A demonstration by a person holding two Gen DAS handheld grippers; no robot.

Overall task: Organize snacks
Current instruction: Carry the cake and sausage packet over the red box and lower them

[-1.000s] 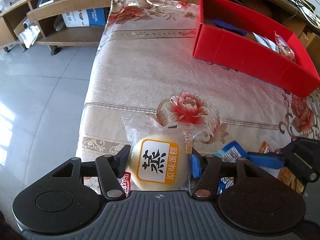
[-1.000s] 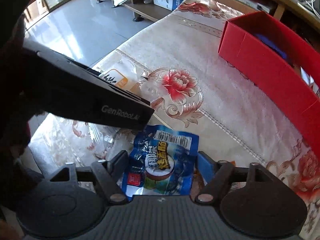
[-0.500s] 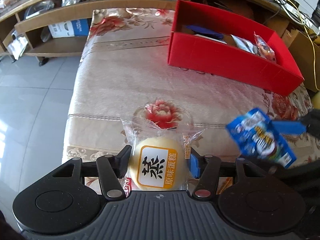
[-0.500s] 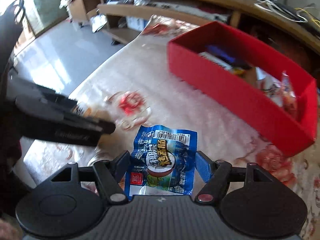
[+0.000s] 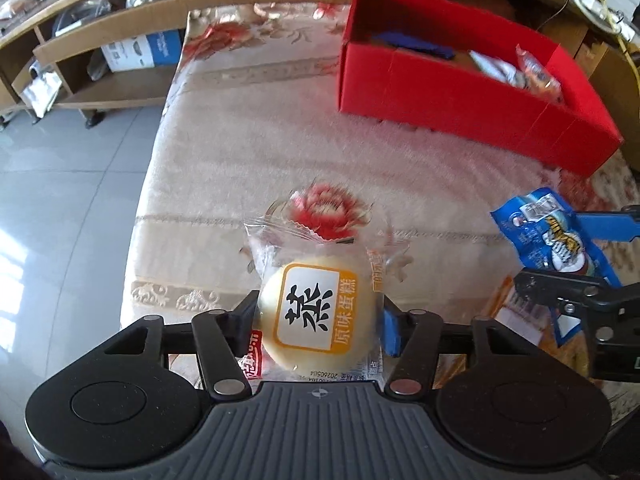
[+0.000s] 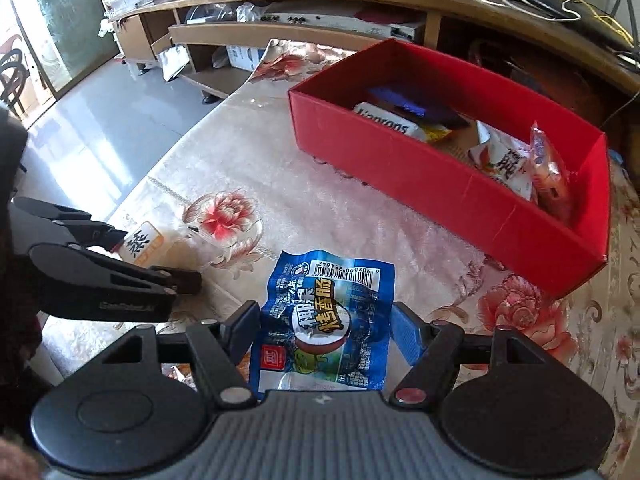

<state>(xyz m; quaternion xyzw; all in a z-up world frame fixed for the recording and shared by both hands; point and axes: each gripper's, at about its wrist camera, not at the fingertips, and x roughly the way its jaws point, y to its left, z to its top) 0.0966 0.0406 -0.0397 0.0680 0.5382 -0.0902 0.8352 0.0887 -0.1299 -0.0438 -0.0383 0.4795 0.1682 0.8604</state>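
Gripping a snack in each hand, I am carrying both toward the red box (image 6: 440, 176), my one landmark here. Nearest to me, my left gripper (image 5: 318, 320) is clamped on the steamed cake (image 5: 318, 312), a round yellow cake in a clear wrapper with an orange-framed label; the fingers pinch it at its two sides, so the label faces up and the loose sealed end points toward the box. My right gripper (image 6: 324, 326) holds the blue sausage packet (image 6: 326, 320) the same way, pinched at the sides low down, its barcode end sticking forward toward the box. Both snacks appear lifted clear of the floral tablecloth (image 5: 248, 152), on the near side of the box and well apart from it, the cake further from it than the packet. A few orange wrappers (image 5: 502, 308) lie on the cloth below my right gripper, probably waiting their turn. Further on, the box stands open-topped on the cloth, already holding a white packet (image 6: 386, 122), a dark blue one and some bagged snacks at its right end, which I take as the reason I am heading there. Beyond the box run the wooden shelves (image 6: 208, 40).
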